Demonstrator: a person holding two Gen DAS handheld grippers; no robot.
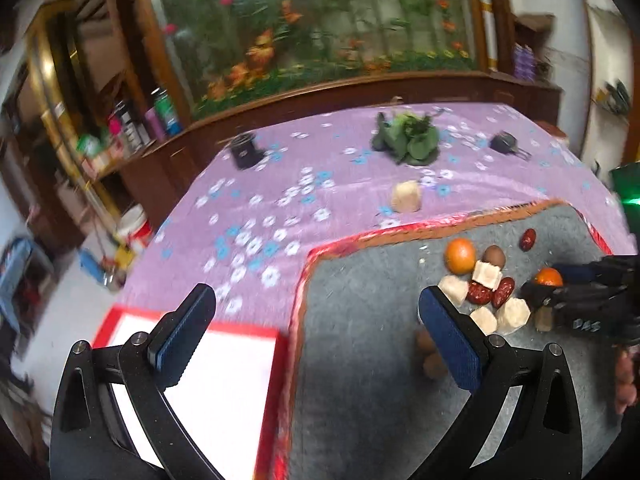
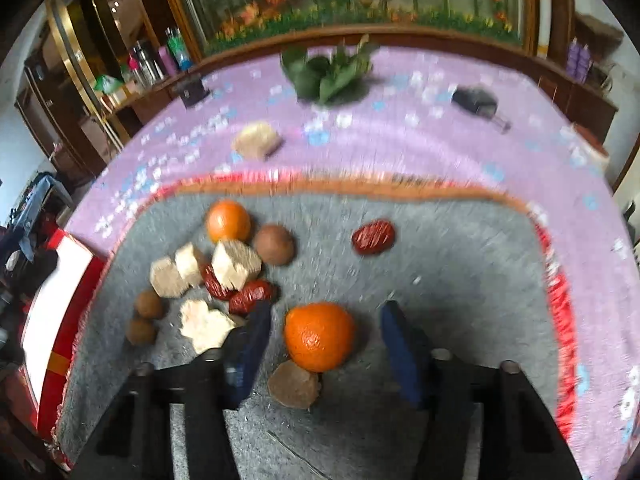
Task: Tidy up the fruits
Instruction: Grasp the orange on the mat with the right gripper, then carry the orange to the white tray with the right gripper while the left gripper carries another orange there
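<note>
Between the right gripper's [image 2: 324, 344] wide-open jaws sits 1 orange [image 2: 319, 336], untouched; left gripper [image 1: 316, 320], also wide and empty, hangs farther off.

On the table, the mat [image 2: 460, 264] carries the fruit pile [image 2: 224, 276] at its left. A lone date [image 2: 373, 237] lies right of the pile, an orange [image 2: 319, 336] in front, leaves [image 2: 328, 76] behind.

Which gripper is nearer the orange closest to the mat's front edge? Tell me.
Right. The right gripper is open with the orange between its fingers, not yet clamped. The left gripper is open too, hanging over the grey mat's left part, well left of that orange.
</note>
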